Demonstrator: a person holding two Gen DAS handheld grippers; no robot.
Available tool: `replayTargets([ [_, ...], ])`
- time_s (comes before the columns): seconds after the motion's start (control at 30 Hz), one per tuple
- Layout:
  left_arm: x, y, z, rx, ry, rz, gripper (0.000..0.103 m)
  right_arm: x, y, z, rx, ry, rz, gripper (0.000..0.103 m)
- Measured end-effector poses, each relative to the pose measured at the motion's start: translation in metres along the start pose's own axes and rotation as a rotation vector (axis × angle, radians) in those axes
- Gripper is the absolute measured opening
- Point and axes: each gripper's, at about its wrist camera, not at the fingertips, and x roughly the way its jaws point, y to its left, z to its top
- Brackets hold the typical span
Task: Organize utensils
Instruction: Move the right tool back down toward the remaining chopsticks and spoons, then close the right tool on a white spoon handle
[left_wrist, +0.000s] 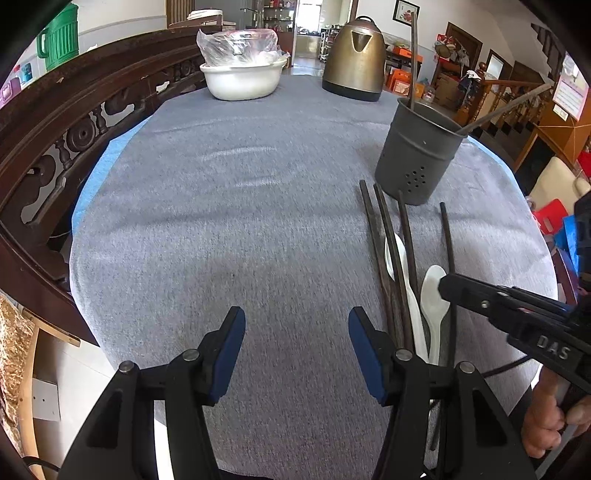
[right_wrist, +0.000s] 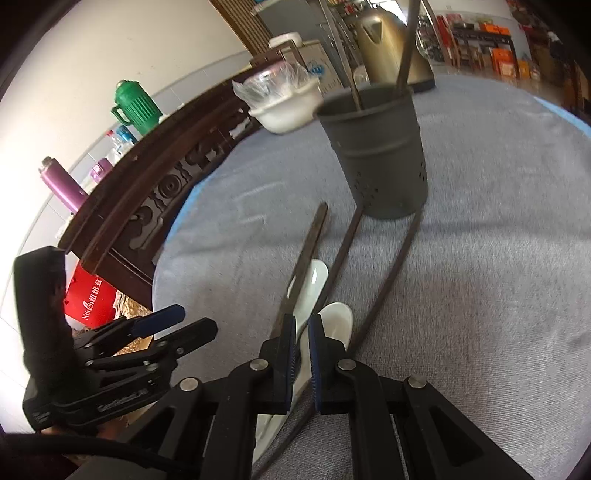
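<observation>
A grey perforated utensil holder (left_wrist: 421, 155) (right_wrist: 376, 147) stands on the grey cloth with two dark chopsticks (left_wrist: 413, 55) leaning in it. In front of it several dark chopsticks (left_wrist: 406, 236) (right_wrist: 343, 251) lie side by side with two white spoons (left_wrist: 436, 295) (right_wrist: 314, 284) among them. My right gripper (right_wrist: 303, 321) (left_wrist: 447, 286) is shut and hovers just over the spoons, with nothing seen gripped. My left gripper (left_wrist: 295, 317) (right_wrist: 162, 325) stands open over bare cloth, left of the utensils.
A white bowl (left_wrist: 242, 79) with a plastic-wrapped item and a bronze kettle (left_wrist: 354, 59) stand at the table's far end. A carved dark wooden rail (left_wrist: 74, 122) runs along the left edge. The grey cloth (left_wrist: 221, 221) spreads between them.
</observation>
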Motion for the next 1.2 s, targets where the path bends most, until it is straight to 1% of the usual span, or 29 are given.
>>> replayTargets([
  [0.1, -0.002, 0.0, -0.002, 0.001, -0.001, -0.016, 0.059, 0.008, -0.003, -0.001, 0.017, 0.04, 0.001, 0.009],
  [0.27, -0.007, -0.004, -0.004, 0.012, -0.001, -0.055, 0.059, 0.015, -0.012, -0.004, 0.042, 0.077, -0.017, 0.009],
  [0.33, -0.008, -0.009, -0.005, 0.027, -0.001, -0.08, 0.059, 0.014, -0.016, -0.005, 0.05, 0.074, -0.011, 0.01],
  [0.6, -0.008, -0.032, -0.01, 0.086, 0.011, -0.165, 0.06, 0.007, -0.02, -0.005, 0.043, 0.081, -0.038, 0.011],
  [0.63, -0.008, -0.034, -0.011, 0.096, 0.013, -0.167, 0.06, 0.006, -0.02, -0.005, 0.042, 0.081, -0.041, 0.012],
  [0.7, -0.003, -0.036, -0.012, 0.108, 0.021, -0.145, 0.06, 0.005, -0.022, -0.005, 0.045, 0.082, -0.047, 0.012],
  [0.8, 0.01, -0.03, -0.012, 0.092, 0.056, -0.139, 0.06, 0.003, -0.027, -0.005, 0.061, 0.074, -0.057, 0.012],
  [0.87, 0.018, -0.026, -0.011, 0.073, 0.079, -0.15, 0.06, 0.001, -0.03, -0.004, 0.07, 0.07, -0.065, 0.012],
  [0.97, 0.019, -0.027, -0.01, 0.079, 0.07, -0.139, 0.06, -0.002, -0.035, -0.003, 0.086, 0.063, -0.076, 0.013],
  [1.07, 0.018, -0.029, -0.007, 0.084, 0.058, -0.157, 0.06, -0.007, -0.038, -0.001, 0.097, 0.05, -0.072, 0.013],
  [1.2, 0.027, -0.032, -0.004, 0.107, 0.062, -0.111, 0.06, -0.009, -0.037, 0.001, 0.096, 0.039, -0.073, 0.014],
])
